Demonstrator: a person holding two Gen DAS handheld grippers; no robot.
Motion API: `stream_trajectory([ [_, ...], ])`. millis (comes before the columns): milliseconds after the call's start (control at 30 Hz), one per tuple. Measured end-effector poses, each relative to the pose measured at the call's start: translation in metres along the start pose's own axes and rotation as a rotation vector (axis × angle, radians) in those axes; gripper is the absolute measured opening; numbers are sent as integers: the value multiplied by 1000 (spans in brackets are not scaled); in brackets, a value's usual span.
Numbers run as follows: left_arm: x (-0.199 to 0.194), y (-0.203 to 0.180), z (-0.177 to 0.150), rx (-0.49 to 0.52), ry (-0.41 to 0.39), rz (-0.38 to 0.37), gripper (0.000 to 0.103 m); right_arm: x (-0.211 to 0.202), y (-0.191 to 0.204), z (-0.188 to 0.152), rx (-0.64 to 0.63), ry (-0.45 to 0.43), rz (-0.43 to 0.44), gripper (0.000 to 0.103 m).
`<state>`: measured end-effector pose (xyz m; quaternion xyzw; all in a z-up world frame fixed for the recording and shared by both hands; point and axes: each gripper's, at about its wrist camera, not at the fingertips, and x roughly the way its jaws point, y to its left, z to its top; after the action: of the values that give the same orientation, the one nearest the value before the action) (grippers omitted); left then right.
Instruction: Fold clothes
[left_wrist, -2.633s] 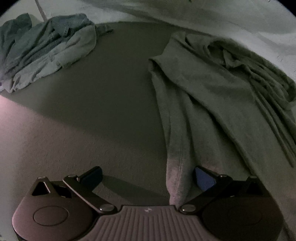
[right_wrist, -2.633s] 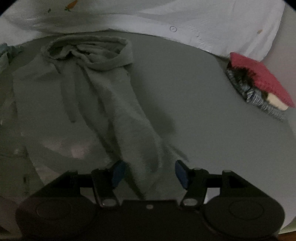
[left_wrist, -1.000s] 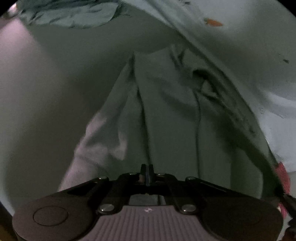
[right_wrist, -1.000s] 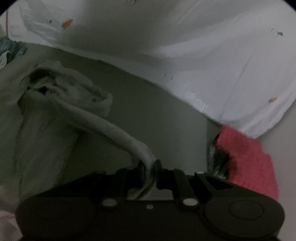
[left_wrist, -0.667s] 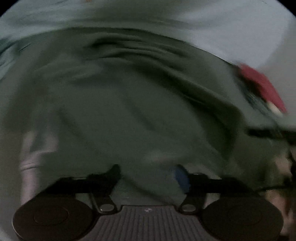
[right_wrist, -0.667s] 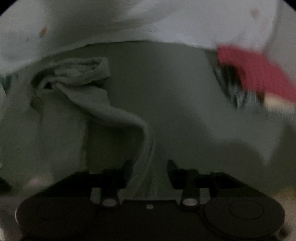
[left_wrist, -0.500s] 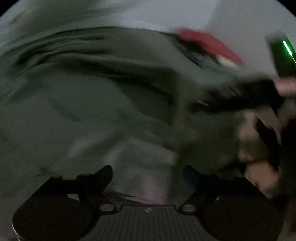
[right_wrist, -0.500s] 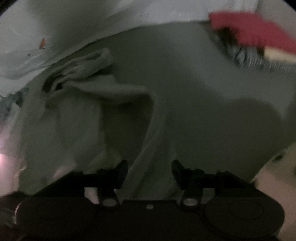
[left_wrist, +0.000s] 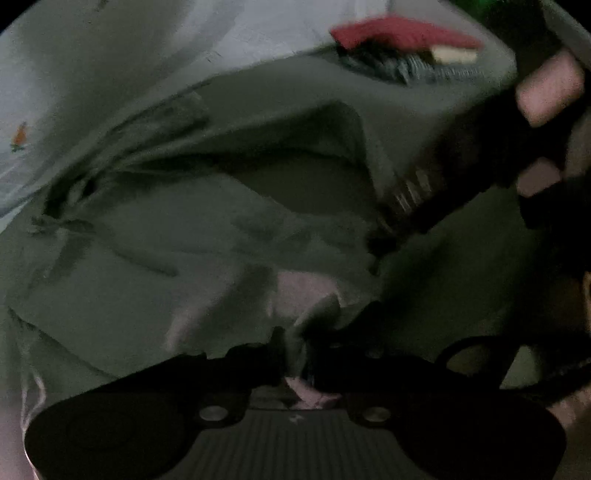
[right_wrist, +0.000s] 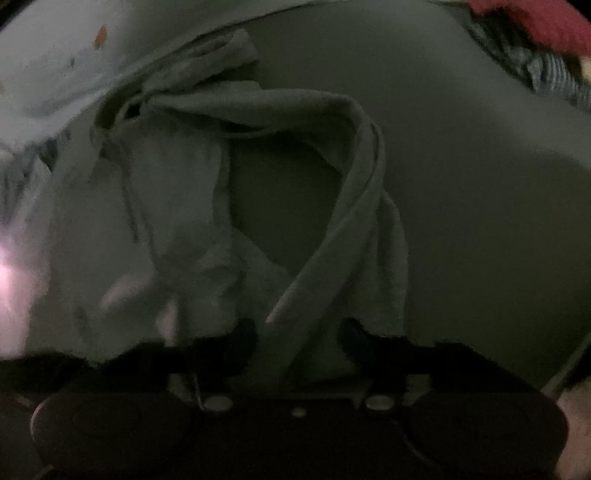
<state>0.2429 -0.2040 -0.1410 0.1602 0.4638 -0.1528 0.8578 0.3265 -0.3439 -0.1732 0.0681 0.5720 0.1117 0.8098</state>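
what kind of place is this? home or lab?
Probably a home, likely a bed or a soft cloth-covered surface. A grey garment lies spread on a plain grey surface, a white carrot-print sheet lies bunched behind it, and a stack of folded clothes sits nearby.

Grey-green hooded sweatshirt (right_wrist: 207, 221), rumpled, sleeve looped over itself, lying on grey surface

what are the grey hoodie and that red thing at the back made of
Grey hoodie: looks like soft matte fleece or sweatshirt jersey; it slumps in thick rounded folds with a faintly fuzzy surface. Red item: probably a knit or terry fabric, matte, lying folded on a small stack; too blurred to be sure.
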Motion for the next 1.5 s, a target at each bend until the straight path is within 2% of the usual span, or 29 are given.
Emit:
stream_trajectory([
  [67, -18, 21, 5, -87, -24, 3, 11, -5, 3, 0, -50, -16, -13, 9],
  [133, -46, 49, 10, -167, -62, 46, 11, -20, 1, 4, -51, -59, -11, 5],
  [167, -62, 67, 13, -199, -90, 90, 11, -29, 0, 6, -61, -84, -19, 4],
  [233, -94, 111, 20, -256, -157, 221, 10, -55, 1, 16, -112, -168, -61, 4],
  [300, -134, 166, 25, -330, -238, 386, 10, -82, -1, 34, -148, -259, -102, 3],
  [367, -167, 223, 28, -409, -311, 550, 10, -116, -1, 59, -238, -394, -221, 3],
  [433, -194, 281, 23, -542, -364, 755, 15, -143, -1, 86, -343, -530, -401, 3],
  [467, -203, 308, 19, -625, -371, 855, 17, -152, -4, 99, -372, -582, -482, 4],
  [533, -213, 352, 1, -845, -317, 998, 40, -161, -16, 126, -353, -608, -580, 20],
  [567, -217, 362, -12, -938, -311, 1010, 47, -163, -22, 137, -315, -581, -598, 43],
  [600, -218, 363, -25, -989, -317, 975, 61, -164, -27, 142, -267, -574, -605, 53],
  [633, -215, 357, -38, -1017, -316, 911, 76, -166, -29, 140, -226, -586, -590, 52],
  [700, -198, 333, -62, -1039, -277, 758, 86, -164, -29, 123, -174, -564, -494, 57],
  [833, -120, 258, -99, -968, -2, 458, 86, -134, -26, 49, -128, -412, -302, 59],
  [900, -88, 215, -111, -894, 94, 344, 86, -117, -21, 7, -118, -314, -288, 59],
  [933, -74, 199, -113, -859, 126, 316, 86, -113, -18, -5, -115, -277, -275, 59],
  [1000, -53, 174, -115, -785, 181, 299, 87, -106, -12, -30, -111, -206, -251, 59],
  [1100, -39, 154, -116, -725, 197, 334, 91, -113, 7, -43, -183, -241, -300, 65],
  [1200, -35, 161, -121, -742, 209, 282, 92, -116, 13, -54, -184, -262, -323, 70],
  [1367, -24, 170, -128, -785, 174, 227, 101, -93, 14, -71, -89, -186, -227, 70],
  [1433, -24, 162, -130, -764, 158, 250, 103, -86, 19, -76, -64, -176, -162, 70],
  [1500, -23, 158, -131, -784, 139, 277, 103, -78, 25, -78, -57, -168, -90, 70],
])
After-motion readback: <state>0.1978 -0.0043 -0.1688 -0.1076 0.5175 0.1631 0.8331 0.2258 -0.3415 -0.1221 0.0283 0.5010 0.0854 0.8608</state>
